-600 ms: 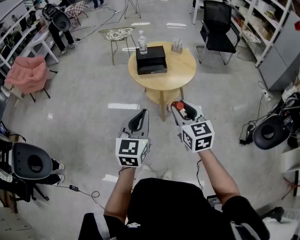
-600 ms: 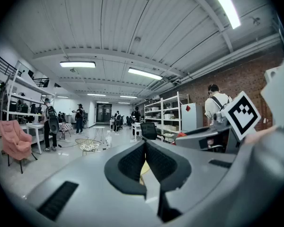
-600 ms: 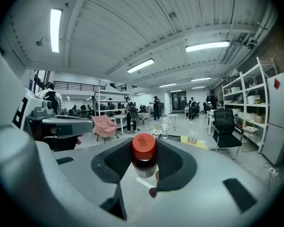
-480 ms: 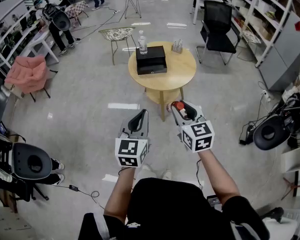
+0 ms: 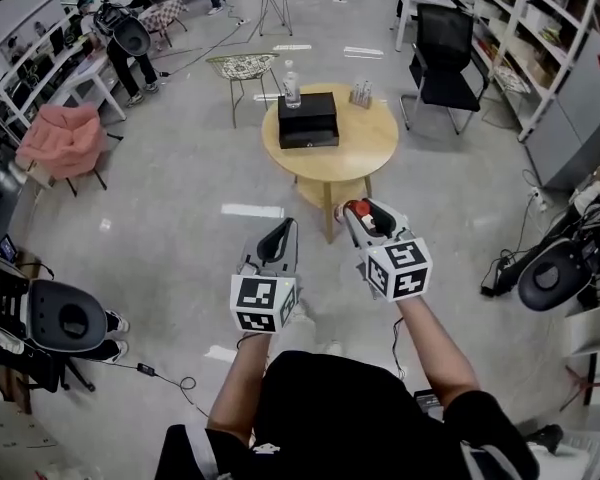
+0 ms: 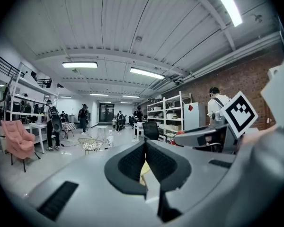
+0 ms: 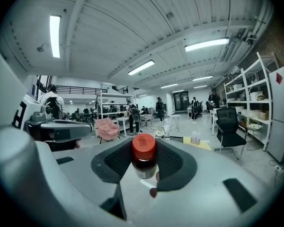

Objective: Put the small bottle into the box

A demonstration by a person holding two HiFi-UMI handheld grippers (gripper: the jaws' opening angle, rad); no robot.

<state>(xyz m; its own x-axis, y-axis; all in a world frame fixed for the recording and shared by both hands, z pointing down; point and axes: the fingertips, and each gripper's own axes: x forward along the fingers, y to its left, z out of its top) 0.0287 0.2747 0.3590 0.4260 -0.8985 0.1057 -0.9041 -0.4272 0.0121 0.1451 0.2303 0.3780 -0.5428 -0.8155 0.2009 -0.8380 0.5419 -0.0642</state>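
— Right gripper [image 5: 359, 212] clamps the small brown bottle with a red cap [image 7: 144, 161]; left gripper [image 6: 145, 146] is closed, empty.

— So it is the carrying step. Next: approach the black rectangular box [image 5: 308, 120] on the round wooden table [image 5: 370, 146], well ahead, and lower the bottle inside.

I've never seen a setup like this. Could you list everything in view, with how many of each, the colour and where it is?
round table: one, light wood, on the floor ahead
box: one, black, on the table
water bottle: one, clear, on the table behind the box
office chair: one, black, right of the table
armchair: one, pink, far left
wire stool: one, white with patterned top, left behind the table
shelving: white, along the right side
small bottle: one, brown with red cap, between the right jaws
left hand-held gripper: one, grey, jaws together, empty
right hand-held gripper: one, grey, closed on the small bottle
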